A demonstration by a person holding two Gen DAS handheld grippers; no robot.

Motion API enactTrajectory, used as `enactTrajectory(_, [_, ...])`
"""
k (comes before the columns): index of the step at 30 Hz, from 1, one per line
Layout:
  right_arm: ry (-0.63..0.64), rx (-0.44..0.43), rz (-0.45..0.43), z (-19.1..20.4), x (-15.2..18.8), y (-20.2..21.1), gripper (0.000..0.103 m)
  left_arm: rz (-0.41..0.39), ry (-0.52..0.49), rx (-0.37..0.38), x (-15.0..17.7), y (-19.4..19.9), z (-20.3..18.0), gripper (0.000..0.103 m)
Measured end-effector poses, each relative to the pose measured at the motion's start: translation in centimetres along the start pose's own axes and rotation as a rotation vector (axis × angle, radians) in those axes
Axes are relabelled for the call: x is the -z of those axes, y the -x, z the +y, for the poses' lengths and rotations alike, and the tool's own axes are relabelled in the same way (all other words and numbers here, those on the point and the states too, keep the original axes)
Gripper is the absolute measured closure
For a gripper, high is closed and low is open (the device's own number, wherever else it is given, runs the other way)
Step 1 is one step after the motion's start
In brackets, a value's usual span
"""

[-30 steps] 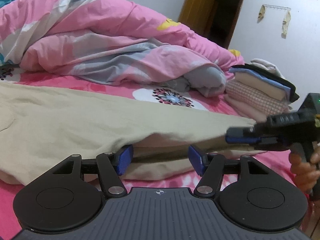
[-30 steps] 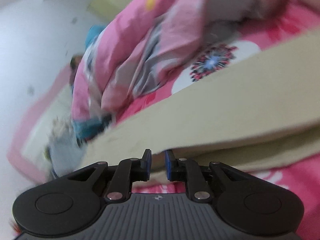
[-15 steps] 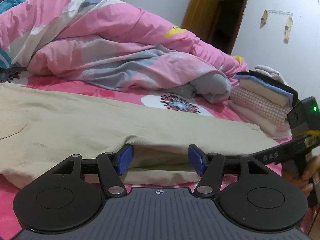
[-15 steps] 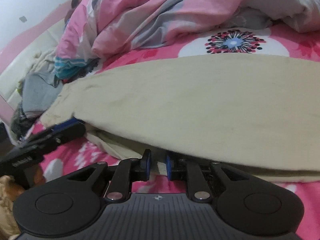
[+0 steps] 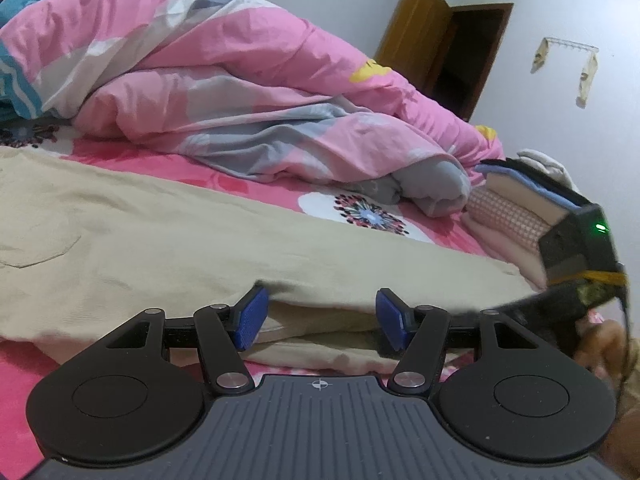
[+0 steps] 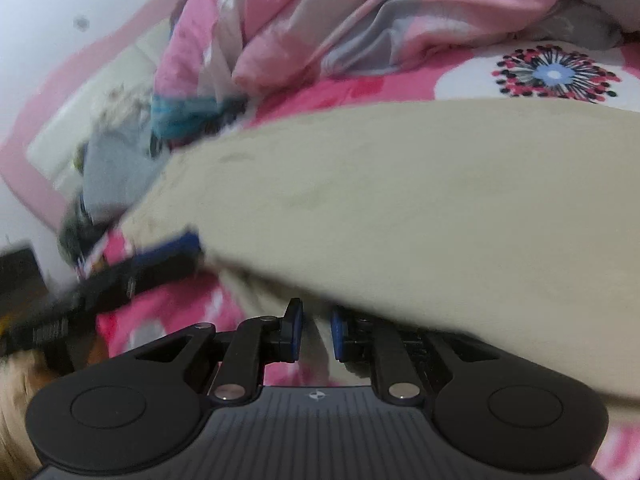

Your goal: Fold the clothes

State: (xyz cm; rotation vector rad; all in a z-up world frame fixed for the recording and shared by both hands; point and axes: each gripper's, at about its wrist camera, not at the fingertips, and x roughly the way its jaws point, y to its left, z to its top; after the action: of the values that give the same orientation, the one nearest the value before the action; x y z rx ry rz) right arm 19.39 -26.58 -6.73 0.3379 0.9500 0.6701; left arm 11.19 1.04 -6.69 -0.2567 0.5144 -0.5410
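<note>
We saw the long beige cotton garment (image 5: 168, 240) lying flat across the pink flowered bedsheet (image 5: 224, 178), its near edge folded over a lower layer. Our left gripper (image 5: 318, 312) pointed slightly downward at that edge, its blue pads spread wide with the loose fold lying between them and neither pad pressing the cloth. Our right gripper (image 6: 314, 334) tilted more steeply down at the same garment (image 6: 400, 200) from the other end; its pads stood close together with a narrow strip of pale fabric in the gap, so we took it as pinching the hem, though motion blur softened that view. From the left camera the right tool entered from the right edge, held in a hand (image 5: 600, 344). Beyond lay a crumpled pink and grey quilt (image 5: 224, 80) and a stack of folded clothes (image 5: 516, 204).
</note>
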Motion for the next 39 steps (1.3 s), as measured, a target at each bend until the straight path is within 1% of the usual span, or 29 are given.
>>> enactTrajectory(2, [-0.026, -0.039, 0.013, 0.0, -0.1, -1.3, 0.087, -0.004, 0.007, -0.001, 0.0, 0.3, 0.2, 0.042])
enactTrajectory(4, [-0.008, -0.087, 0.055, 0.6, 0.4, -2.0, 0.087, -0.008, 0.005, -0.001, 0.0, 0.6, 0.3, 0.042])
enactTrajectory(6, [0.011, -0.110, 0.077, 1.1, 0.5, -1.9, 0.087, -0.010, 0.006, 0.003, 0.0, 0.8, 0.5, 0.042])
enactTrajectory(12, [-0.109, -0.157, 0.039, -0.4, -0.5, -3.5, 0.089, -0.014, 0.026, 0.002, 0.0, 1.0, 1.0, 0.042])
enactTrajectory(14, [-0.064, -0.179, 0.070, 0.5, 0.1, -3.9, 0.088, -0.014, 0.026, 0.003, 0.1, 1.1, 1.1, 0.042])
enactTrajectory(16, [-0.008, -0.176, 0.086, 1.4, 0.8, -3.4, 0.088, -0.014, 0.027, 0.003, 0.1, 1.2, 1.2, 0.042])
enactTrajectory(18, [-0.018, -0.190, 0.090, 1.2, 0.8, -2.9, 0.089, -0.013, 0.028, 0.003, 0.2, 1.2, 1.3, 0.042])
enactTrajectory(20, [-0.044, -0.170, 0.051, 0.4, 0.6, -2.4, 0.089, -0.010, 0.029, -0.001, 0.3, 1.2, 1.2, 0.042])
enactTrajectory(22, [-0.065, -0.141, 0.015, -0.5, 0.4, -2.1, 0.092, -0.011, 0.022, -0.005, 0.4, 1.3, 1.0, 0.042])
enactTrajectory(24, [-0.069, -0.159, 0.029, -1.0, 1.3, -1.8, 0.093, -0.014, 0.005, -0.009, 0.5, 1.4, 0.8, 0.042])
enactTrajectory(26, [-0.031, -0.169, 0.039, -0.7, 2.0, -1.0, 0.092, -0.017, -0.011, -0.014, 0.7, 1.5, 0.6, 0.041])
enactTrajectory(29, [-0.019, -0.155, 0.011, -0.9, 1.7, 0.8, 0.091, -0.020, -0.029, -0.026, 1.0, 1.5, 0.3, 0.040])
enactTrajectory(31, [-0.041, -0.118, 0.005, -2.2, 1.6, 1.6, 0.091, -0.025, -0.049, -0.035, 1.0, 1.6, -0.1, 0.038])
enactTrajectory(33, [-0.072, -0.073, 0.002, -3.8, 1.6, 2.3, 0.095, -0.029, -0.078, -0.041, 1.1, 1.7, -0.6, 0.036])
enactTrajectory(35, [-0.078, -0.091, 0.021, -4.5, 2.4, 3.0, 0.095, -0.035, -0.113, -0.049, 1.2, 1.8, -1.1, 0.033])
enactTrajectory(37, [-0.045, -0.095, 0.037, -4.2, 3.1, 3.9, 0.094, -0.036, -0.134, -0.054, 1.3, 1.8, -1.5, 0.032])
enactTrajectory(39, [-0.045, -0.077, -0.003, -4.4, 2.7, 5.0, 0.094, -0.036, -0.150, -0.060, 1.4, 1.7, -1.8, 0.032])
